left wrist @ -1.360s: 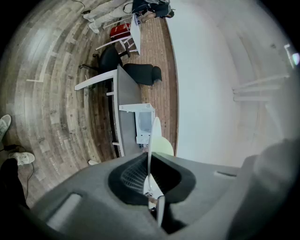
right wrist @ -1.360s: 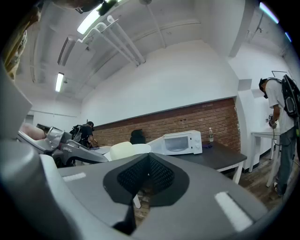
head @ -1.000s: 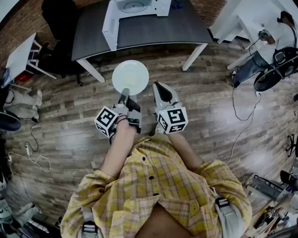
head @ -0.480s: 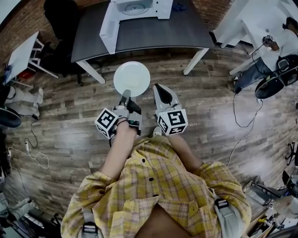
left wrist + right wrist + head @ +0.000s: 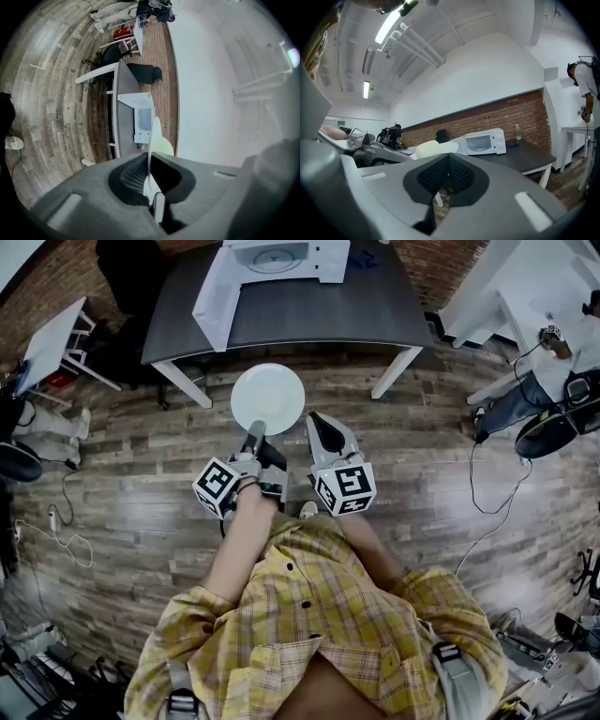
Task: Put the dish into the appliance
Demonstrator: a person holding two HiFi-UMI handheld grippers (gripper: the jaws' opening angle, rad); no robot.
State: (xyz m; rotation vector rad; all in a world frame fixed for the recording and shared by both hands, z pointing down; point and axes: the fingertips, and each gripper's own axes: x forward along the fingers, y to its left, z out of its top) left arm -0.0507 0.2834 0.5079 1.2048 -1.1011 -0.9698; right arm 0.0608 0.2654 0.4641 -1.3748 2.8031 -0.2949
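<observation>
head view: dish held above the floor, just short of the table

head view, from the left: a small white side table, a black chair and loose cables on the plank floor. next comes the dark grey table, with the white microwave on its far side, its door swung open to the left. only bare floor and the table's near edge lie between the dish and the microwave. the microwave's back is cut off by the frame's top, and its inside is hard to make out. at far right a person is only partly in frame. the dish is a round, plain white plate, flat side up, near the table's front edge. the left gripper is clamped on its near rim; the left gripper view shows the plate edge-on between the pads. the right gripper, just beside it, has its jaws together on nothing.
</observation>
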